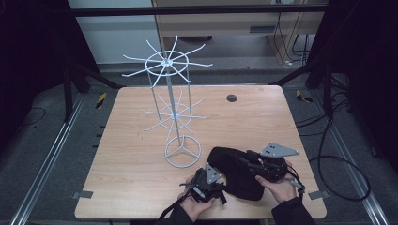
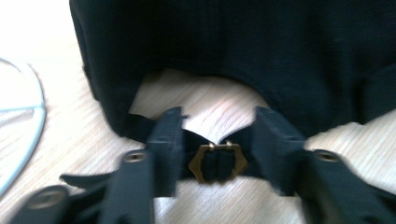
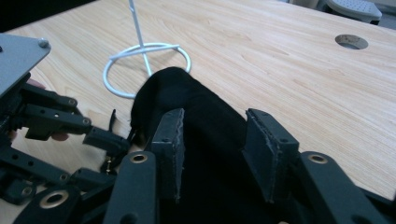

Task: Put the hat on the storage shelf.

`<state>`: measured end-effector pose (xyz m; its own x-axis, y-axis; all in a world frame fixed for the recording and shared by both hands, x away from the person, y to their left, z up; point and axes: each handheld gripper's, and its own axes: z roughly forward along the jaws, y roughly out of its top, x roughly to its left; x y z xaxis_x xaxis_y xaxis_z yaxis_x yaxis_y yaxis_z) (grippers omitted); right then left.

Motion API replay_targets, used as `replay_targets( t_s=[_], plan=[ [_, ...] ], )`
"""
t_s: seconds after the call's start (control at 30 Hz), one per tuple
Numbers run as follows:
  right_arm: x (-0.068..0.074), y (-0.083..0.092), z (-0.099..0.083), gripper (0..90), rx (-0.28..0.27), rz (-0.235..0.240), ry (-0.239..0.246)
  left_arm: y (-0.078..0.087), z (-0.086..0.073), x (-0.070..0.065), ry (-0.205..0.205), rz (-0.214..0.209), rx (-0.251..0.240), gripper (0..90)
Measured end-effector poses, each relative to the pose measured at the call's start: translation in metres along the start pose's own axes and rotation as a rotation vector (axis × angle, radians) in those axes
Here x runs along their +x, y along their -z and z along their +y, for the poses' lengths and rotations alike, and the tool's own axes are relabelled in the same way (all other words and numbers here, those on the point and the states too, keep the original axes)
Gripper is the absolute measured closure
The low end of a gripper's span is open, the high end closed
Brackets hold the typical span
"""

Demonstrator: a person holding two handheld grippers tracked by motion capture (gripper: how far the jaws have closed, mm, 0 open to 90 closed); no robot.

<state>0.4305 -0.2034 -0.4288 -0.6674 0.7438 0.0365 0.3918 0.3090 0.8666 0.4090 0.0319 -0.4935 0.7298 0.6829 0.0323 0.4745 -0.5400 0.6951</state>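
While the black bag point(image 1: 237, 173) lies on the tabletop point(image 1: 131, 178), the left hand-held gripper point(image 2: 217, 133) stands parted, its jaws astride the strap buckle point(image 2: 215, 161), seemingly untouched. Right hand-held gripper point(image 3: 212, 140) stands parted over the bag's cloth; contact unclear.

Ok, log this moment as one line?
left gripper: open, fingers astride cap strap buckle | right gripper: open over black cap | stand: bare

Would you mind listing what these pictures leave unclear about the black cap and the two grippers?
- Right gripper, right gripper view: the black cap lies between its jaws, but whether the pads press it is unclear.
- Left gripper, left gripper view: motion blur smears the jaws flanking the brass buckle on the strap; contact is unclear.
- Cap front, high view: both grippers cover it.
- White wire rack, left gripper view: cut off by the left edge.
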Motion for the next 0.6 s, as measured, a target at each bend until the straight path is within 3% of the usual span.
replay_targets(
  t_s=[0.1, 0.33, 0.6],
  plan=[
    [-0.003, -0.002, -0.001, 59.4, 0.008, 0.003, 0.002, 0.002, 0.0, 0.007, 0.014, -0.022, 0.017, 68.0],
    [-0.016, 0.007, 0.002, 58.8, 0.02, 0.029, 0.047, 0.009, 0.0, 0.027, -0.01, -0.042, 0.019, 70.4],
    [-0.017, -0.016, -0.008, 46.8, 0.099, 0.079, 0.131, 0.013, -0.002, 0.042, -0.037, -0.042, 0.006, 70.9]
  ],
)
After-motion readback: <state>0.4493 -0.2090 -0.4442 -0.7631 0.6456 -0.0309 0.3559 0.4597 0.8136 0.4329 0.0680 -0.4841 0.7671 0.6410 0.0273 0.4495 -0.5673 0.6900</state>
